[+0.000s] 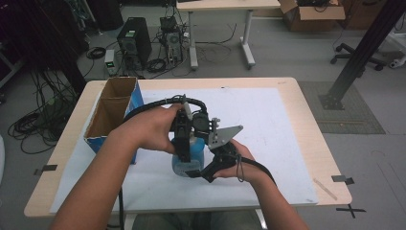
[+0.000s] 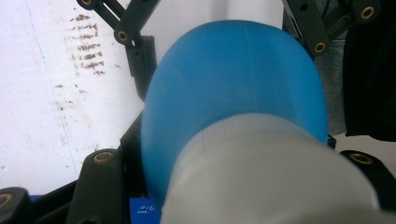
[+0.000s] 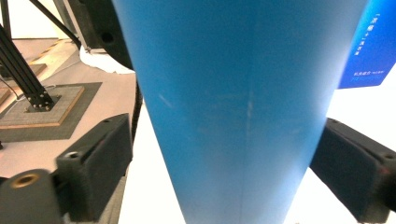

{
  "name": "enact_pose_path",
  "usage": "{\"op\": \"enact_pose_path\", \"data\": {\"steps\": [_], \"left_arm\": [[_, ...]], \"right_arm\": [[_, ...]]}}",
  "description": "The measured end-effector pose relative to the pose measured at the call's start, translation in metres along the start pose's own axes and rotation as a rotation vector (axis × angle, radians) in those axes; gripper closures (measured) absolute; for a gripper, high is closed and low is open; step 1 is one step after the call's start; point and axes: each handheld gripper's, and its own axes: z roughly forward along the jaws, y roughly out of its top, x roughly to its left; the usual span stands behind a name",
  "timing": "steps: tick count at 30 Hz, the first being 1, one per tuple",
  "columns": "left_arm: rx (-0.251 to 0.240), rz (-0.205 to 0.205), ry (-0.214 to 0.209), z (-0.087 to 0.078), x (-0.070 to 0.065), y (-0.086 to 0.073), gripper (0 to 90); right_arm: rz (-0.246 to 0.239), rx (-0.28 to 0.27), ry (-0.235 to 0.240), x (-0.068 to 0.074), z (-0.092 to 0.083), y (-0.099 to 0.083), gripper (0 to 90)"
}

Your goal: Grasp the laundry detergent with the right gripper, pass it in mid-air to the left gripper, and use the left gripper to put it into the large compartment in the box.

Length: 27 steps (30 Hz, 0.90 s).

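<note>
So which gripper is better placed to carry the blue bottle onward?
Left. The left gripper is clamped on the blue bottle, while the right gripper has its pads standing off the bottle's sides.

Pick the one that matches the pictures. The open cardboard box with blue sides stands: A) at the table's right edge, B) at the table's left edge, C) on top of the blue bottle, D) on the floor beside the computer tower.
B: in the high view the cardboard box stands at the left edge of the table.
</note>
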Motion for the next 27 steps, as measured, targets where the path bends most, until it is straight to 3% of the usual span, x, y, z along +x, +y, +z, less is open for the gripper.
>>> {"op": "enact_pose_path", "data": {"steps": [5, 12, 17, 27], "left_arm": [[-0.001, -0.003, -0.001, -0.001, 0.001, 0.0, 39.1], [0.001, 0.0, -0.005, -0.003, 0.003, -0.001, 39.1], [0.003, -0.007, -0.014, -0.005, 0.005, -0.003, 39.0], [0.008, -0.044, -0.028, -0.012, 0.012, -0.007, 39.0]], "right_arm": [[0.017, -0.016, 0.033, -0.002, -0.001, -0.002, 0.3], [0.035, -0.038, 0.05, -0.003, -0.01, -0.003, 0.3], [0.022, -0.037, 0.053, -0.002, -0.02, -0.005, 0.3], [0.001, -0.022, 0.006, -0.006, -0.065, -0.004, 0.3]]}}
